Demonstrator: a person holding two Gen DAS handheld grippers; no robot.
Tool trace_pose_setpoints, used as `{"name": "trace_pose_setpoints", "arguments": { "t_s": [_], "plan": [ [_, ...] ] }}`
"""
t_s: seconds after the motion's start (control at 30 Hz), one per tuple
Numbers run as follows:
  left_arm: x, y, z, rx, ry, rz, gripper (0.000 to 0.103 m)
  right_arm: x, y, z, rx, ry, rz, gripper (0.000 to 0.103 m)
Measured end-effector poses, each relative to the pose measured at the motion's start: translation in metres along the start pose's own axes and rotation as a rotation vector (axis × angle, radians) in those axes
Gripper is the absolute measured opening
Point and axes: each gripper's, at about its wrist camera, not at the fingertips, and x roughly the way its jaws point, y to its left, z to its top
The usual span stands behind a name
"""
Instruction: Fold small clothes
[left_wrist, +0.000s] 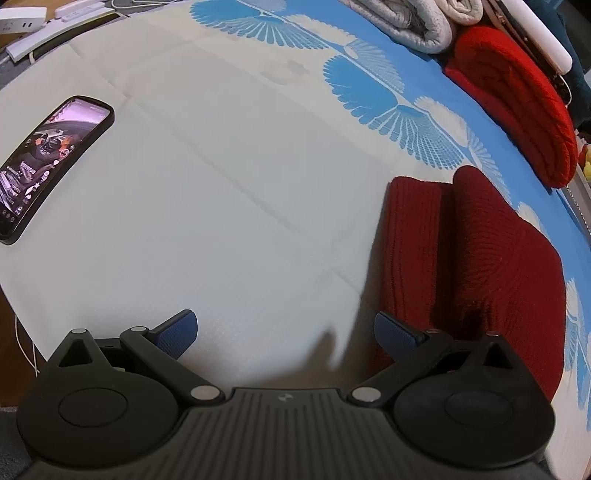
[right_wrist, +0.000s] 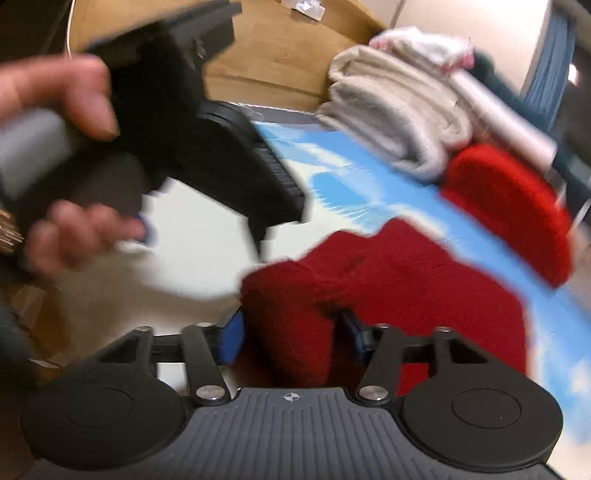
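Right gripper (right_wrist: 291, 332) is clamped on a bunched-up fold of the dark red knit (right_wrist: 388, 291), blue pads pressing in from both sides, though that view is pretty blurry. Left gripper (left_wrist: 286, 332) has its jaws spread wide with nothing between them, hovering over the white sheet (left_wrist: 221, 184). That knit lies folded just right of it, and a phone (left_wrist: 48, 162) sits off to the left.

Left gripper (left_wrist: 286, 332), jaws spread wide over the white sheet (left_wrist: 221, 203); folded dark red knit garment (left_wrist: 469, 266) at 3 o'clock, phone (left_wrist: 48, 166) at 9 o'clock.
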Motion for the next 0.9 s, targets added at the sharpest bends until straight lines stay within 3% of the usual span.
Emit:
{"name": "trace_pose_setpoints", "arguments": {
  "t_s": [0.17, 0.27, 0.33, 0.4, 0.47, 0.53, 0.63, 0.67, 0.77, 0.8, 0.9],
  "plan": [
    [-0.008, -0.003, -0.002, 0.023, -0.03, -0.019, 0.102, 0.002, -0.026, -0.005, 0.181, 0.029, 0.094, 0.057],
    [-0.016, -0.008, -0.003, 0.055, -0.067, -0.04, 0.102, -0.023, -0.056, 0.0, 0.383, -0.034, 0.171, 0.05],
    [-0.024, -0.012, -0.006, 0.069, -0.093, -0.063, 0.102, -0.044, -0.075, 0.003, 0.46, -0.101, 0.147, 0.05],
    [-0.032, -0.018, -0.008, 0.086, -0.12, -0.105, 0.102, -0.049, -0.083, 0.004, 0.439, -0.095, 0.039, 0.043],
    [-0.039, -0.026, -0.014, 0.104, -0.14, -0.148, 0.102, -0.037, -0.084, -0.003, 0.381, -0.01, -0.031, 0.024],
    [-0.041, -0.035, -0.019, 0.125, -0.125, -0.198, 0.102, -0.011, -0.075, -0.017, 0.335, 0.122, -0.007, 0.024],
    [-0.036, -0.049, -0.027, 0.153, -0.052, -0.292, 0.102, 0.0, -0.06, -0.031, 0.281, 0.115, -0.04, 0.024],
    [-0.034, -0.055, -0.031, 0.177, -0.056, -0.273, 0.102, -0.002, -0.063, -0.03, 0.309, 0.114, -0.032, 0.024],
    [-0.018, -0.069, -0.037, 0.254, -0.071, -0.1, 0.103, -0.023, -0.086, -0.029, 0.457, 0.085, 0.064, 0.023],
    [-0.009, -0.067, -0.037, 0.236, -0.046, -0.068, 0.103, -0.034, -0.094, -0.028, 0.481, 0.065, 0.057, 0.024],
    [0.0, -0.053, -0.035, 0.141, 0.006, -0.096, 0.103, -0.061, -0.117, -0.022, 0.459, -0.01, -0.054, 0.025]
  ]
}}
